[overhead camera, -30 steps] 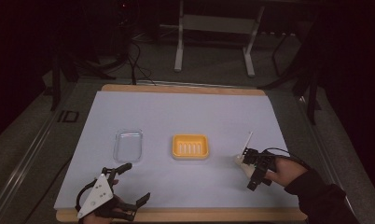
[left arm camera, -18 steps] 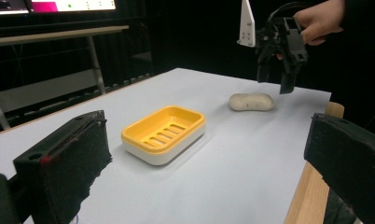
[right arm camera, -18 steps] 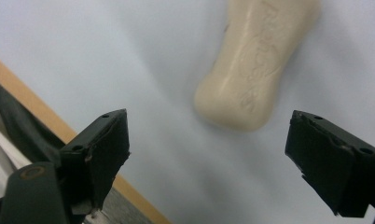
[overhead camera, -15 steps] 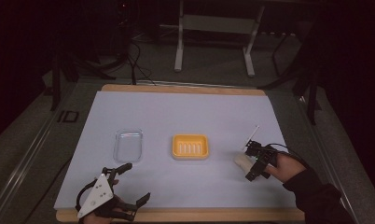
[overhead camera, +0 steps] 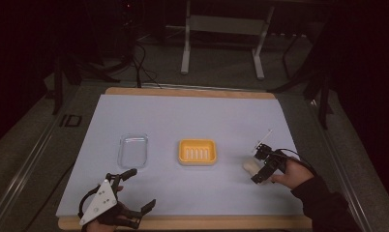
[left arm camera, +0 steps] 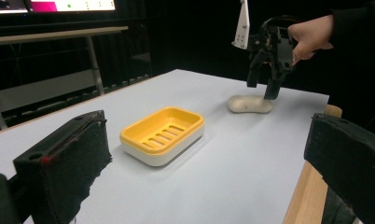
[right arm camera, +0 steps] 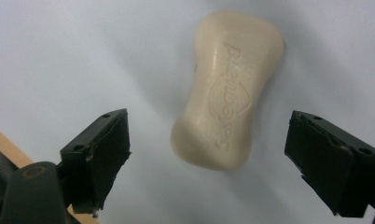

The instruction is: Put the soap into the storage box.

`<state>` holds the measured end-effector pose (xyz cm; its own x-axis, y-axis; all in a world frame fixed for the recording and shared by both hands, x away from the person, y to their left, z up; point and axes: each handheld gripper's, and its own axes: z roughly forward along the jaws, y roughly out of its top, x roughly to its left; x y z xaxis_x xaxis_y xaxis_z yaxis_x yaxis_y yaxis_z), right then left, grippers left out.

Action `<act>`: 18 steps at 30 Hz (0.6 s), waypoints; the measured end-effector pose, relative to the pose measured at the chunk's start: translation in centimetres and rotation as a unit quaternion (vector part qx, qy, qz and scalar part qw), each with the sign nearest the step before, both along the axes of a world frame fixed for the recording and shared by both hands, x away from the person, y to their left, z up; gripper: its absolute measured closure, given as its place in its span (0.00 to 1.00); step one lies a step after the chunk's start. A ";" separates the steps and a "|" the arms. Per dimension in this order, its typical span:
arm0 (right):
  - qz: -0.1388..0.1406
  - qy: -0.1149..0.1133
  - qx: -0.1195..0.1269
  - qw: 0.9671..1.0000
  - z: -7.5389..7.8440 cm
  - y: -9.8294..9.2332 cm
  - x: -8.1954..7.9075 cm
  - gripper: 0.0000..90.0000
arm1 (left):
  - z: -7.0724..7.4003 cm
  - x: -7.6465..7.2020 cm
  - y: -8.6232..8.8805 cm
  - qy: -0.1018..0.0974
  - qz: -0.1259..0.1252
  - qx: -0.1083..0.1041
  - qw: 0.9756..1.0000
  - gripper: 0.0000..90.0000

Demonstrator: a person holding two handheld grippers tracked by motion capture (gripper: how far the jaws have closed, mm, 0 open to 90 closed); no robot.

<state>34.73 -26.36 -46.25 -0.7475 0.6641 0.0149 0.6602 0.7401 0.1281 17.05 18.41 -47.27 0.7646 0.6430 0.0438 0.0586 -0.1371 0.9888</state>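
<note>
A cream bar of soap (right arm camera: 225, 91) lies flat on the white table. My right gripper (right arm camera: 209, 161) hangs open just above it, one jaw on each side, not touching it. In the high view the soap (overhead camera: 250, 166) sits at the right, beside my right gripper (overhead camera: 260, 164). An orange soap dish (overhead camera: 197, 152) stands mid-table, empty. In the left gripper view the dish (left arm camera: 162, 135) lies ahead, the soap (left arm camera: 250, 103) farther off under the right gripper (left arm camera: 265, 81). My left gripper (overhead camera: 137, 191) rests open near the front left edge.
A clear plastic lid or tray (overhead camera: 133, 150) lies left of the orange dish. The table's wooden front edge (overhead camera: 183, 222) runs close to my left gripper. A metal stand (overhead camera: 221, 29) is beyond the far edge.
My right gripper has moved toward the near edge and lowered over the soap, its jaws now straddling it. The left gripper has stayed put.
</note>
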 end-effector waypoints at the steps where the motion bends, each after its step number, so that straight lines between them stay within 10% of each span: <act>1: 0.001 0.000 -0.002 1.000 -0.1 0.0 0.0 0.16 | 0.0 0.0 0.0 0.000 -0.001 0.001 1.000 0.00; 18: -0.032 -0.041 0.014 0.999 -2.3 -0.2 0.9 0.32 | 0.0 0.0 0.0 0.001 -0.003 -0.003 1.000 0.00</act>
